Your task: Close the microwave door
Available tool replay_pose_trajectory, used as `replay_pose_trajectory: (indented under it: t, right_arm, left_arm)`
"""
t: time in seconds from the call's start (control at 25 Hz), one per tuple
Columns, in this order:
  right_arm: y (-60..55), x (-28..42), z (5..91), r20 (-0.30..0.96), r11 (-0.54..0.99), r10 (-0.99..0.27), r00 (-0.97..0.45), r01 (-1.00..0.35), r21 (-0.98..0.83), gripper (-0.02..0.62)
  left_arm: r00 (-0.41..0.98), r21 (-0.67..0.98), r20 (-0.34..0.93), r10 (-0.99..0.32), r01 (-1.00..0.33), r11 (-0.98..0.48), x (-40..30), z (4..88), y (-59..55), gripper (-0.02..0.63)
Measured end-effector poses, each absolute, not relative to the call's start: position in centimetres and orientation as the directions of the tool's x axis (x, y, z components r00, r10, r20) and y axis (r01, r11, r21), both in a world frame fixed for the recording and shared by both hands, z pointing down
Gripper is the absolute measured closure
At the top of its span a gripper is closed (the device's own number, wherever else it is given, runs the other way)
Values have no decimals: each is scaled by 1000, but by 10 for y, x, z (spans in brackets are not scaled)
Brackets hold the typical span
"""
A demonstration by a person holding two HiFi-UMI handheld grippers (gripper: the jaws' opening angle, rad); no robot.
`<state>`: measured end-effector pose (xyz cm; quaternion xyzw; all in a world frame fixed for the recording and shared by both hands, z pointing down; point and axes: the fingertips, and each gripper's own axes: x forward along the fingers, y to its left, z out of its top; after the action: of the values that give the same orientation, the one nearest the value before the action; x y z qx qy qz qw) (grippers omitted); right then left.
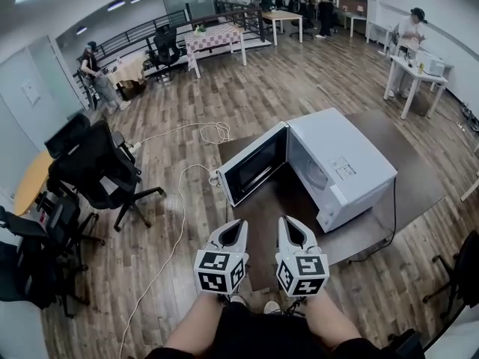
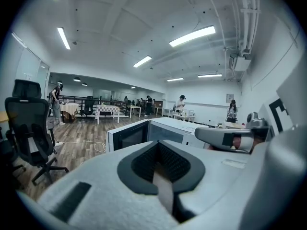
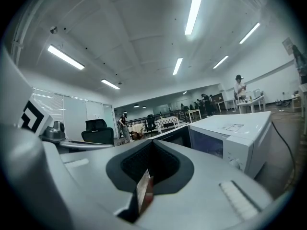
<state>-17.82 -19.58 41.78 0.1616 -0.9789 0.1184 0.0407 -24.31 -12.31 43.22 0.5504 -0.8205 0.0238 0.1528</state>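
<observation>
Microwave (image 1: 340, 167) on the dark table (image 1: 419, 193), its door (image 1: 252, 164) swung wide to the left. Left gripper (image 1: 236, 224) and right gripper (image 1: 287, 223) hover short of it, jaws together, empty. Door probably light, rigid, free-swinging; push its outer face near the free edge.

Black office chair (image 1: 97, 167) at left; white cable (image 1: 215, 132) looped on wood floor (image 1: 299, 81), centre; checkered-cloth table (image 1: 215, 36) upper centre; dark counter (image 1: 419, 178) at right.
</observation>
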Motion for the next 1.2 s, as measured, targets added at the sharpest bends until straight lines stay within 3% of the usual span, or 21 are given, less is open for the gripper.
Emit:
replay_pose_trajectory:
  t: [0.64,1.2]
  right_arm:
    - [-226,-245,437,170,870,-428,-888,-456,-191,586]
    - [-230,-295,458,225,766,-584,-780,-621,-165,586]
  left_arm:
    - [-261,136,302,-917,-940,312,-339,454,-155,597]
    - [-194,-24,329,-924,-980,197,-467,508,-156,572]
